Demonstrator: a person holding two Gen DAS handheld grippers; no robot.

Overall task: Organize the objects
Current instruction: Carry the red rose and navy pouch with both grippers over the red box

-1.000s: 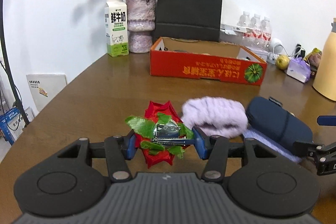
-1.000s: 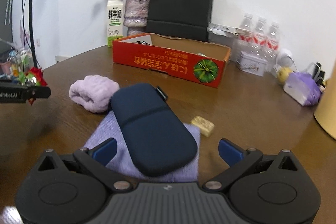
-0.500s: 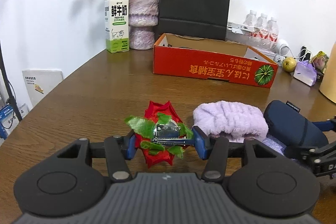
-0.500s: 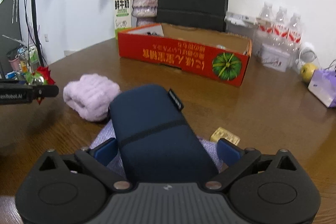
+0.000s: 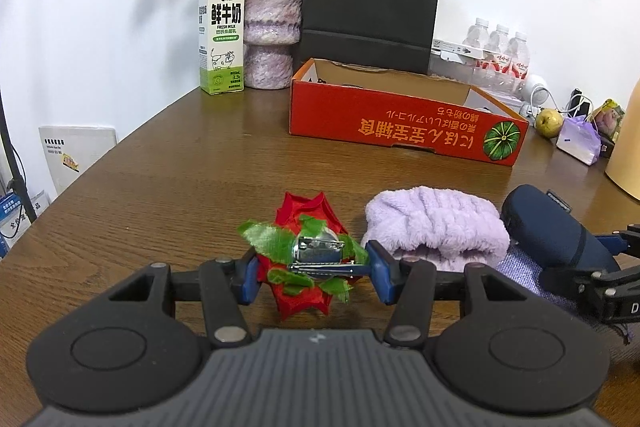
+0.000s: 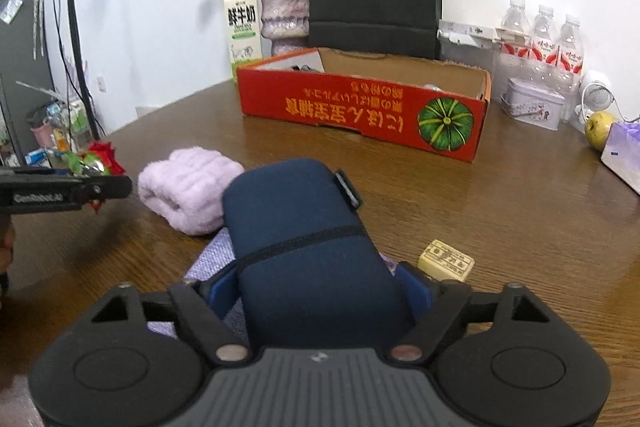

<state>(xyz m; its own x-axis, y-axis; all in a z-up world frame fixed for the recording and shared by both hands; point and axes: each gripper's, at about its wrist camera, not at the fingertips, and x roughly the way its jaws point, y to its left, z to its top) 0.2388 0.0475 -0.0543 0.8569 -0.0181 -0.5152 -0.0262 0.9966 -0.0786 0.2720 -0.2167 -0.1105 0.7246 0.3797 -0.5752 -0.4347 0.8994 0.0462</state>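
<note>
My left gripper (image 5: pixel 312 273) is shut on a red fabric flower clip (image 5: pixel 308 255) with green leaves, held above the wooden table (image 5: pixel 180 171). It also shows in the right wrist view (image 6: pixel 98 161). My right gripper (image 6: pixel 318 293) has closed on the near end of a navy blue pouch (image 6: pixel 304 239), which lies on a purple cloth (image 6: pixel 208 263). The pouch also shows in the left wrist view (image 5: pixel 552 231). A rolled lilac towel (image 5: pixel 436 227) lies between the flower and the pouch. An open red cardboard box (image 5: pixel 400 115) stands further back.
Behind the box are a black paper bag (image 5: pixel 372 3), a vase of dried roses (image 5: pixel 272 31) and a milk carton (image 5: pixel 222 35). Water bottles (image 6: pixel 540 39), a tin (image 6: pixel 532 103), a pear (image 6: pixel 598 129) and a small tan block (image 6: pixel 446 261) are to the right.
My right gripper has moved forward over the navy pouch and its fingers have closed onto it. My left gripper still holds the flower clip and has drifted slightly back.
</note>
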